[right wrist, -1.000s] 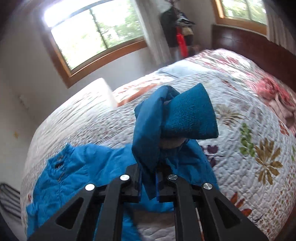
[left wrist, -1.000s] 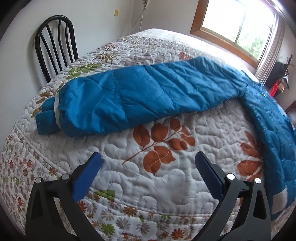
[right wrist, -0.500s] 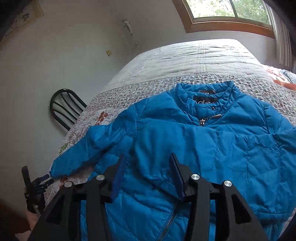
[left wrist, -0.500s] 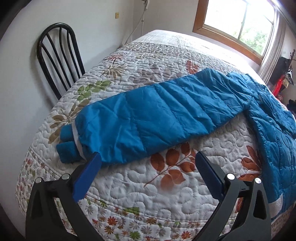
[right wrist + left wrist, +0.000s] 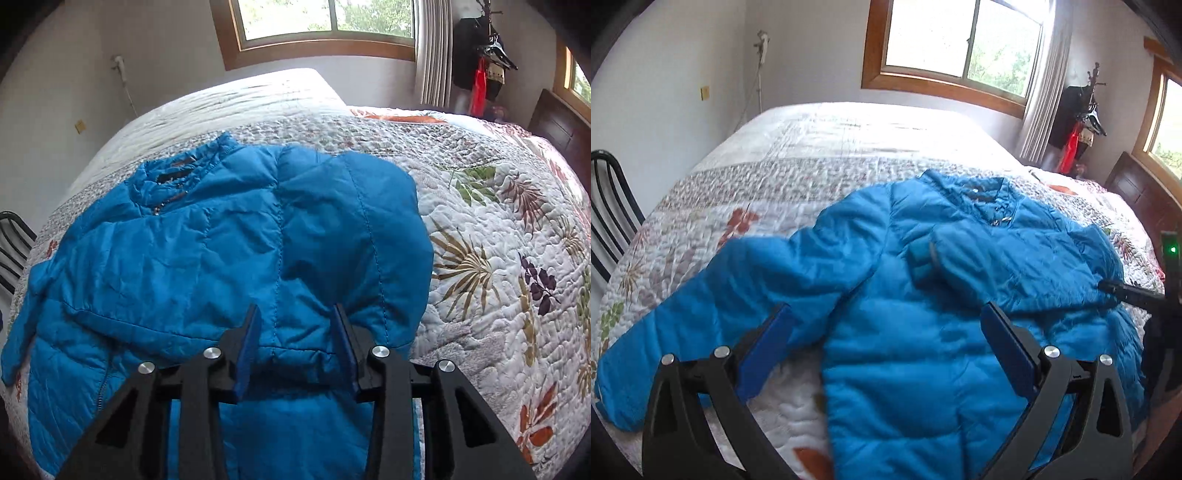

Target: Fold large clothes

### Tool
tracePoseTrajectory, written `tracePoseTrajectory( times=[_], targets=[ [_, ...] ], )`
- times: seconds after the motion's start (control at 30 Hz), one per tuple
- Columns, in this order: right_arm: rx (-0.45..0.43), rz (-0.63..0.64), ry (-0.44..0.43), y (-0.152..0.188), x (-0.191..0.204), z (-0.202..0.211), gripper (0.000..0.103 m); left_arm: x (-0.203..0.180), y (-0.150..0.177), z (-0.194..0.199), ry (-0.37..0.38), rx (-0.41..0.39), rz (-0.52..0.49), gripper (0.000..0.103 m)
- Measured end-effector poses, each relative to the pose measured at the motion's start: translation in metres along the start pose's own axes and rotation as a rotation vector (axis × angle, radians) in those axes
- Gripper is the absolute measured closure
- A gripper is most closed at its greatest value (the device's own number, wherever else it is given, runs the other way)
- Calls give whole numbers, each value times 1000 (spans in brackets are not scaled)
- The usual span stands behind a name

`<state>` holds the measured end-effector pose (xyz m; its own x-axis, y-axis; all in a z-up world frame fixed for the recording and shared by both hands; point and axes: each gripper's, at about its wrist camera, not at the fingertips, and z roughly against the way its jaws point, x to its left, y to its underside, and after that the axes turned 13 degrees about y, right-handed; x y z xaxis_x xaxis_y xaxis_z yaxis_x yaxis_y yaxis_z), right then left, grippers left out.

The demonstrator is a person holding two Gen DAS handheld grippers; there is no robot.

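Wide bed (image 5: 849, 147) under a floral quilt (image 5: 498, 240), filling most of both views. Around the jacket, bare quilt on every side: a broad pale stretch beyond its collar toward the window (image 5: 960, 44), a leafy patch past its folded shoulder, a narrower strip down to the near mattress edge. Dark chair (image 5: 609, 206) against the wall, just off the bed edge nearest the straight sleeve. Coat rack (image 5: 484, 48) in the corner beyond the jacket's collar.

Blue padded jacket (image 5: 923, 350) flat on the quilt, front up, collar (image 5: 177, 173) away from the cameras, hem nearest them; long axis from hem to collar. One sleeve (image 5: 713, 302) stretched sideways off the body toward the chair, cuff near the mattress edge. Other sleeve (image 5: 332, 229) folded across the chest, its cuff (image 5: 921, 264) beside the zip.

Left tongs (image 5: 886, 339) spread wide above the jacket's body, nothing between. Right tongs (image 5: 295, 332) narrower and closing, pads either side of the folded sleeve's padding, not visibly pinching it.
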<state>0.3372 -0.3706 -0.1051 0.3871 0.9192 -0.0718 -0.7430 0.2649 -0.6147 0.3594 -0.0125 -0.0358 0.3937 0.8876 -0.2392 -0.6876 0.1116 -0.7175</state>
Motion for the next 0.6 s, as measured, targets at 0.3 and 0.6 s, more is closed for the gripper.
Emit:
tracePoseTrajectory(
  times=[0.3,0.6],
  targets=[
    [-26,80,47,10,13,-16,64,-77,-9,-87,93,56,-81,3],
    [-74,115,98,15,22,-21,64,-40,15,-145,68,230,-15,2]
  ],
)
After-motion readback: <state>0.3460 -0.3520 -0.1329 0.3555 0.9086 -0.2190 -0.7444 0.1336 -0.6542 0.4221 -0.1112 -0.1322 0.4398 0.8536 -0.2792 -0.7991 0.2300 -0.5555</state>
